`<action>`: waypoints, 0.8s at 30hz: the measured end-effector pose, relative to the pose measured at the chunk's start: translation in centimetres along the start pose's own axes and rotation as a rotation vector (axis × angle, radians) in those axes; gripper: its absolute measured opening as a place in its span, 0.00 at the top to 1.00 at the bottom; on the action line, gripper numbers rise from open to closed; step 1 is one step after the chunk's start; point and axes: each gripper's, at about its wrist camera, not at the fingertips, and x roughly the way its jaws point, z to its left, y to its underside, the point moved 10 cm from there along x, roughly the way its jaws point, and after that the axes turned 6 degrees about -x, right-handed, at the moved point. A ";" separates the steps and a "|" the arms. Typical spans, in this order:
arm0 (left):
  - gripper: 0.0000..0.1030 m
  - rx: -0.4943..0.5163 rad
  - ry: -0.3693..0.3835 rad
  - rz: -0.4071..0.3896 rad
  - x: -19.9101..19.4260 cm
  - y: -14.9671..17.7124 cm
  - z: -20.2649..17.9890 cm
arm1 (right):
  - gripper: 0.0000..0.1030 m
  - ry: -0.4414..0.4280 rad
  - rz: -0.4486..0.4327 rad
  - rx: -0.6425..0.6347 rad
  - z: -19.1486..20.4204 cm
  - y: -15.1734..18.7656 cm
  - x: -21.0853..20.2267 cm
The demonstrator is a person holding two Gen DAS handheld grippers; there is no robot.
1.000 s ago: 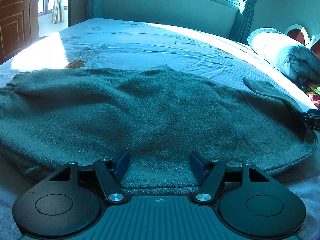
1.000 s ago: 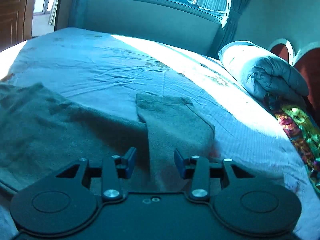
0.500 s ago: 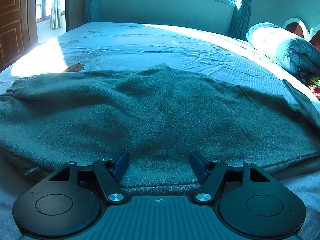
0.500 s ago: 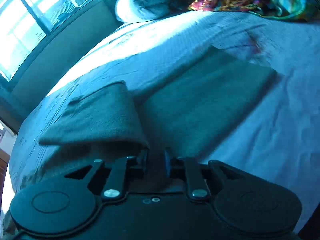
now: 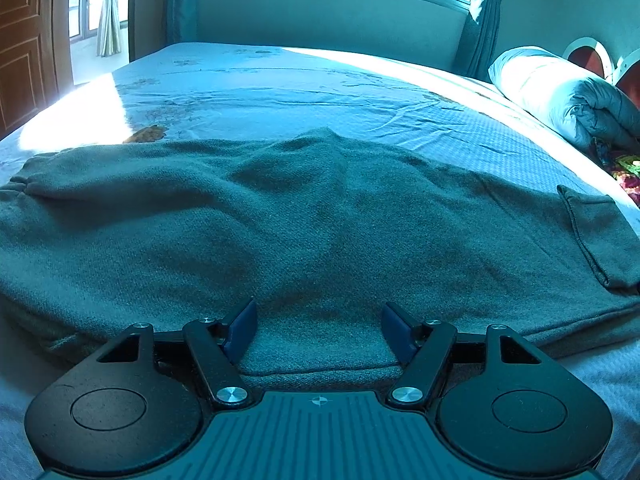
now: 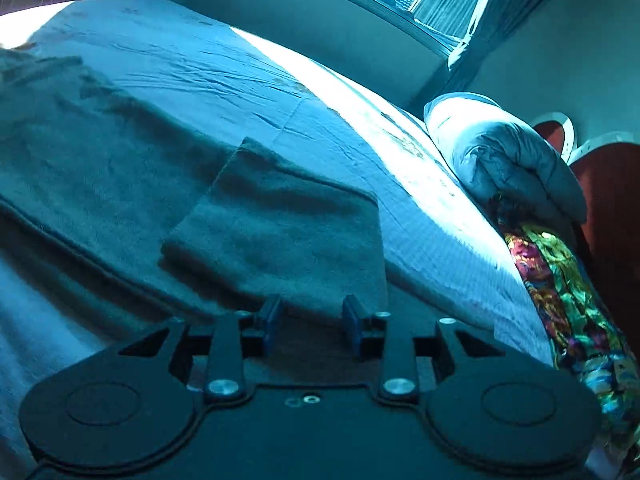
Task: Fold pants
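Grey-green pants (image 5: pixel 320 220) lie spread across the bed. My left gripper (image 5: pixel 318 328) stands open low over their near edge, the cloth lying between its fingers without being pinched. In the right wrist view the pants (image 6: pixel 80 140) stretch to the left, and one leg end (image 6: pixel 288 232) lies folded back on top of them. My right gripper (image 6: pixel 310 320) sits at the near edge of that folded leg end with its jaws opening; the pads are apart and not pressing on the cloth. From the left wrist view the folded flap (image 5: pixel 596 236) shows at the far right.
The bed sheet (image 5: pixel 280 92) is wrinkled, with a sunlit strip beyond the pants. A rolled duvet (image 6: pixel 512 160) and a colourful cloth (image 6: pixel 560 280) lie at the right by the headboard. A wooden door (image 5: pixel 24 40) stands at the far left.
The right gripper shut on the leg end, lifted it and laid it back over the pants, then its jaws parted. The left gripper stayed in place, open.
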 end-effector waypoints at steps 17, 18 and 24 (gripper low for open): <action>0.33 -0.007 -0.010 0.004 -0.2 0.1 0.0 | 0.90 -0.067 -0.075 -0.068 4.7 -3.1 1.8; 0.33 -0.005 -0.010 0.005 -0.2 0.1 0.0 | 1.00 -0.089 -0.061 -0.001 4.0 -3.1 2.0; 0.33 -0.021 0.011 0.008 -0.3 -0.1 0.2 | 1.00 -0.090 -0.213 0.313 -3.5 -5.3 -2.0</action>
